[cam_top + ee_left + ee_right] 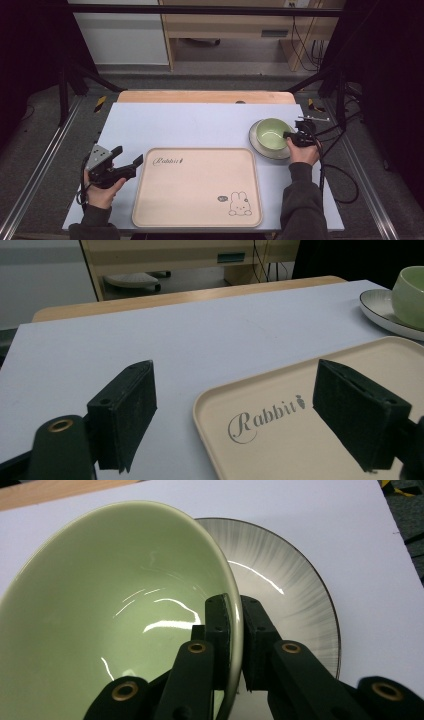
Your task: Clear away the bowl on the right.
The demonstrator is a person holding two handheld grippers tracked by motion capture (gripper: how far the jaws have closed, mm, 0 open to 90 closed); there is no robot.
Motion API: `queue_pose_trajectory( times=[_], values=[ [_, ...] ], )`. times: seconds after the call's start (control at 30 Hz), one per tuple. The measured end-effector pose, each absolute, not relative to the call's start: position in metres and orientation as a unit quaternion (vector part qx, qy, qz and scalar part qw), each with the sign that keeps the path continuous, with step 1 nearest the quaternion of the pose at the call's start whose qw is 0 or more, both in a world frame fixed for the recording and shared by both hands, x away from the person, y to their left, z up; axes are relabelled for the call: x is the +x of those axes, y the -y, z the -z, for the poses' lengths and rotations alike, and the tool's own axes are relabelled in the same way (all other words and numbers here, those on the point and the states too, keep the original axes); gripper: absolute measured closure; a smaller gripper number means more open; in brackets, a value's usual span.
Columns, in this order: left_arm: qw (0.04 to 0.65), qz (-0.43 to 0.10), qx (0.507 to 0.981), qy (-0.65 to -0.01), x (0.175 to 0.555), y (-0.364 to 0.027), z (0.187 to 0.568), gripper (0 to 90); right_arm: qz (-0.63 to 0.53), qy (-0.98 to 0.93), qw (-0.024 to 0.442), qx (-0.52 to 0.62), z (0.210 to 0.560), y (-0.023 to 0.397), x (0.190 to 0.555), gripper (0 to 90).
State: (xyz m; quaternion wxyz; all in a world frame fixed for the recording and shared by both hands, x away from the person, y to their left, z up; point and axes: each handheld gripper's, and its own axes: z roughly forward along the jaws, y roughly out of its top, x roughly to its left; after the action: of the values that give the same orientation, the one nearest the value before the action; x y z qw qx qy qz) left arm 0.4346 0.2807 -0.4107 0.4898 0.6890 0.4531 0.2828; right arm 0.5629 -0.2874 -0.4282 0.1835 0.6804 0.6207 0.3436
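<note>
Lab-type recording room, not home. Black frame rails (200, 9) across top and down both sides of frame. Cables (305, 45) hang upper right. Bare wood desk (225, 22) top centre, white cabinet (120, 35) upper left, grey floor (45, 115) around table (200, 125).

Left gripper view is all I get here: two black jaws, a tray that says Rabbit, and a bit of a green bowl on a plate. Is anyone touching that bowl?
Observer: Yes. The right gripper is shut on the rim of the green bowl, one jaw inside it and one outside.
Operator: Is the bowl sitting flat?
Observer: No, in the right gripper view it is tilted over the grey plate.
Operator: Does the tray have more on it than that word?
Observer: The high view shows a small rabbit drawing in a near corner of the tray; nothing lies on it.
</note>
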Motion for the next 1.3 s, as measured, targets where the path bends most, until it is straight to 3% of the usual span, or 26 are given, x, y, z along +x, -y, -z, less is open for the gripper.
queue_pose_trajectory(
  times=[1.3],
  values=[
    [0.494,-0.280,0.697,-0.438,0.432,-0.273,0.410,17.1,-0.422,-0.679,0.193,0.568,0.364,0.241,0.518,83.9]
  ],
)
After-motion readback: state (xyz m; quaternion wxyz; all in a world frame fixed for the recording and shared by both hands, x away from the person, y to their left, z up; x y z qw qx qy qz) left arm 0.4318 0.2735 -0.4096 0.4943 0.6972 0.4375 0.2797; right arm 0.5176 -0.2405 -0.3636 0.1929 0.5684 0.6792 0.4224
